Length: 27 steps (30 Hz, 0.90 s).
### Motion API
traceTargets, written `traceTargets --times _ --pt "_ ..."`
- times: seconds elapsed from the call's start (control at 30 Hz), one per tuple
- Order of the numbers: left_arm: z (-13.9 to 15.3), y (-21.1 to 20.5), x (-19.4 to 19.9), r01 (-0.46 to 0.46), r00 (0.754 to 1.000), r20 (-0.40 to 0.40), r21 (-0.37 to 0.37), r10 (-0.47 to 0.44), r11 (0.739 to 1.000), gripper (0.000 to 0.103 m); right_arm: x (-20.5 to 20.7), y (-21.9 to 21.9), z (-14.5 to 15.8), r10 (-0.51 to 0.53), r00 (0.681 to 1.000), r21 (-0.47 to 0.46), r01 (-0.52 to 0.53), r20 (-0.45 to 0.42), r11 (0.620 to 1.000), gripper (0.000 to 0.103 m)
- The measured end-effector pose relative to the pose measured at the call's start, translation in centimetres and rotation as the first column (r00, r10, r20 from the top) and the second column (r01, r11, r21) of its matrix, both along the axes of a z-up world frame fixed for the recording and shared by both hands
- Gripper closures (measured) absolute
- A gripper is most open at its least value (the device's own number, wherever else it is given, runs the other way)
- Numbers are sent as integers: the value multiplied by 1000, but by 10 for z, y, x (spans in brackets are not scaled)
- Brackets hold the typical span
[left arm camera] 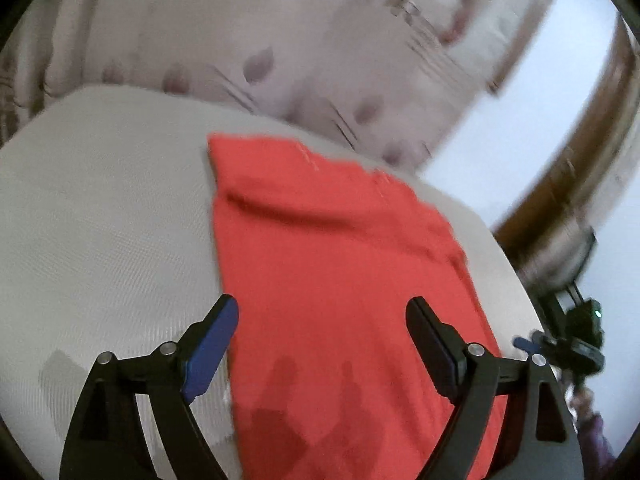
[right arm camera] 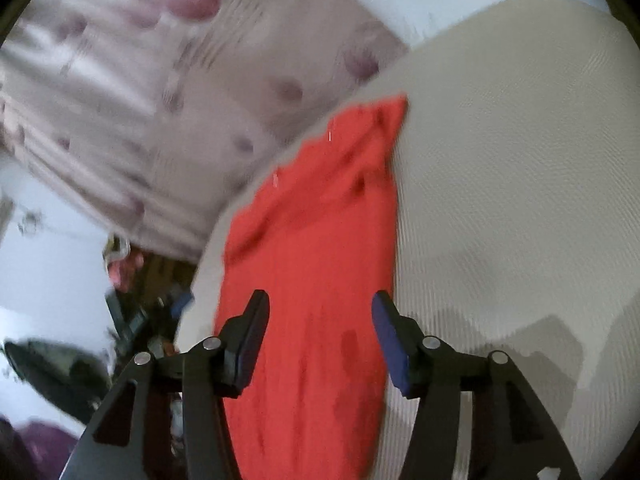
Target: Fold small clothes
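Left wrist view blurred throughout, with the far patterned curtain (left arm camera: 248,40) smeared and hard to read. Showed the left gripper (left arm camera: 322,320) with jaws spread wide, nothing pinched between the pads, hovering above the red garment (left arm camera: 328,248). Found that garment lying flat on the pale textured surface (left arm camera: 100,220), straight ahead of and beneath the claw, its near end cut off behind the black linkages. Caught only a sliver of the right gripper (left arm camera: 532,346) at the far right edge, mostly hidden. Right wrist view equally smeared; showed the right gripper (right arm camera: 320,316) partly parted, also empty, over the same red garment (right arm camera: 316,240). Left the clutter (right arm camera: 132,304) to the left of that claw too dark and blurred to name. Placed the garment's left border close along the surface's edge (right arm camera: 208,248), leaving little margin there. Offered broad bare surface (right arm camera: 512,184) to the right of the right claw, and likewise to the left of the left claw.
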State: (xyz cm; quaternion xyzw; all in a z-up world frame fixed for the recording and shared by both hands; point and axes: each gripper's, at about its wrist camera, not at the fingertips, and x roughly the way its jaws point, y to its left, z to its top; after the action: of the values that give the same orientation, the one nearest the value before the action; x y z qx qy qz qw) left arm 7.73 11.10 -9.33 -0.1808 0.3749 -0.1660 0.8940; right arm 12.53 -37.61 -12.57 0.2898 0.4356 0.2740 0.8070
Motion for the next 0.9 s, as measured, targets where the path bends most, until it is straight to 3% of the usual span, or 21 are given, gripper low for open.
traceTargets --times 0.13,0.3,0.47,0.67,0.73,0.83,0.9 --pt "-20 6 -47 28 997 -71 -35 -31 999 17 -61 5 -16 10 1000 -51 -10 -16 999 51" --pt "-42 13 -84 49 989 -136 -115 -65 992 18 -92 13 -22 24 1000 -83 -24 -3 996 51" --pt "-50 18 -115 75 987 -121 -209 -102 975 18 -106 31 -23 58 998 -119 -56 19 991 51" --pt "-59 16 -137 101 985 -108 -289 -137 952 18 -116 44 -27 67 997 -74 -64 40 995 52" --pt "-66 15 -140 101 978 -136 -344 -156 933 18 -117 47 -32 65 998 -56 -64 17 996 67" --pt "-70 9 -142 117 973 -142 -366 -179 923 18 -120 51 -40 70 998 -51 -70 2 996 81" --pt "-77 3 -139 130 962 -167 -424 -218 896 18 -120 53 -45 69 998 -26 -69 -9 997 88"
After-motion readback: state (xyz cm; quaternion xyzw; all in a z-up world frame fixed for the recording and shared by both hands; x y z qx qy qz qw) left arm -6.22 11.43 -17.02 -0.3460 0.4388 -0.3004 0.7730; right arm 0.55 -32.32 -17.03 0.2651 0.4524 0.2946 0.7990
